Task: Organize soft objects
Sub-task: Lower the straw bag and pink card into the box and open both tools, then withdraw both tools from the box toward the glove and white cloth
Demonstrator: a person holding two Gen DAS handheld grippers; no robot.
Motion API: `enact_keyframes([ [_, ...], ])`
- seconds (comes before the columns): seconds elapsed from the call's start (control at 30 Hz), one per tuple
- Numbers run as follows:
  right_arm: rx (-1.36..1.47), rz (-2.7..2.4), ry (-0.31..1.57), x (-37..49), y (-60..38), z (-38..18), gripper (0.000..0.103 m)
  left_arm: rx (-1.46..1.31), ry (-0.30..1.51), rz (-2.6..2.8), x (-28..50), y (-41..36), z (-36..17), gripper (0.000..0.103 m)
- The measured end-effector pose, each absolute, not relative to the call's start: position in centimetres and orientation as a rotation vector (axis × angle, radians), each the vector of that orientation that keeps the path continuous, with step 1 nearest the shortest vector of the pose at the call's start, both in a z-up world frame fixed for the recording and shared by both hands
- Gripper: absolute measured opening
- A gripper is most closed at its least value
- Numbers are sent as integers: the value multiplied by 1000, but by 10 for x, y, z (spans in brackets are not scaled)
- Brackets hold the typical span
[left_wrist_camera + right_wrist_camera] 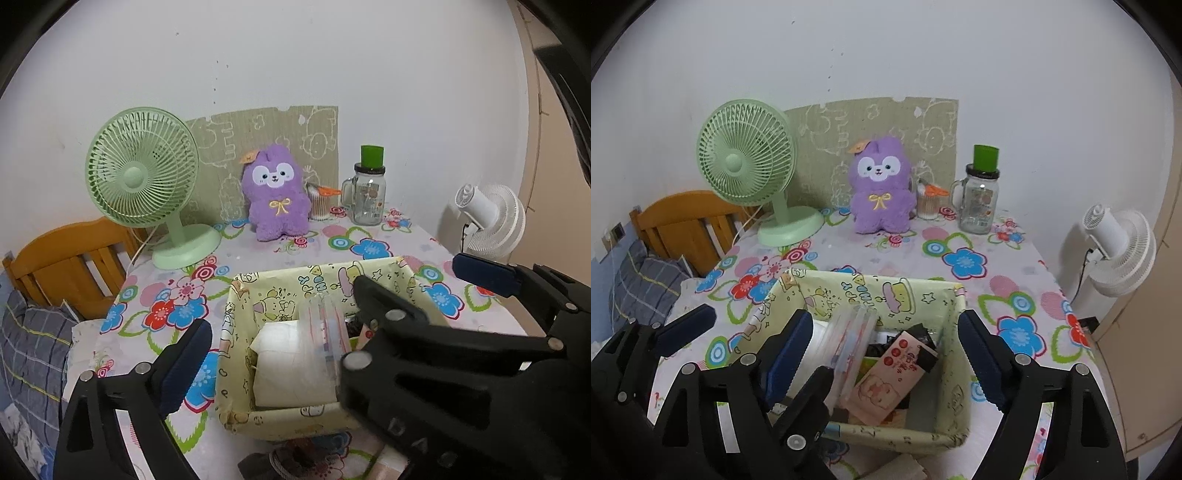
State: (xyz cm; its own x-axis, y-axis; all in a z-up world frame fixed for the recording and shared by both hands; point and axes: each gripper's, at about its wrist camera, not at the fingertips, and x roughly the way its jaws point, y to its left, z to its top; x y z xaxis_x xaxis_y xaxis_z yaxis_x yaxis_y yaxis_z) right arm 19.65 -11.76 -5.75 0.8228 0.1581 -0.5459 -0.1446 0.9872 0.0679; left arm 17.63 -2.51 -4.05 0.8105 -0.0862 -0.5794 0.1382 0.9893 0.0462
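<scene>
A: L gripper (330, 293)?

B: Spread wide. One finger just left of the basket (280, 288), the other past its right wall. Nothing pinched.

A: R gripper (884, 314)?

B: Spread too, reaching down over the basket's near half. Blue pads (979, 365) facing each other, right one just inside the right wall. Fingers of both tools interleaved over the basket: R's left finger sitting btwn L's two.

A: Anything in R's grip?

B: No. Clear packet (849, 343) standing on edge inside the basket, close by R's left pad. Blurred, so can't tell if touching.

A: Rest of the basket?

B: White folded pad (284, 362) lying flat in the left half, against the left wall. Pink packet (890, 373) w/ a cartoon print leaning mid-basket, dark wrappers behind it toward the right wall. Can't make out more.

A: Soft stuff outside?

B: Purple plush (277, 195) sitting upright beyond the basket's far wall, well apart from it, facing it.

A: Other bits?

B: Green fan (147, 177) beyond the basket to the far left. Glass jar (367, 195) w/ green cap beyond to the far right, swab tub (319, 205) btwn jar and plush. White fan (491, 218) off past the right side, beyond the table edge. Flowered tablecloth (369, 247) under the basket.
</scene>
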Motion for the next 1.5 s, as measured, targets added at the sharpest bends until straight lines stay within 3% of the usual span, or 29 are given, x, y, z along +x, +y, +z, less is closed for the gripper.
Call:
enact_keyframes([
  [1.5, 11, 140, 445, 64, -143, -34, 99, 65, 532, -153, 64, -40, -21, 103],
])
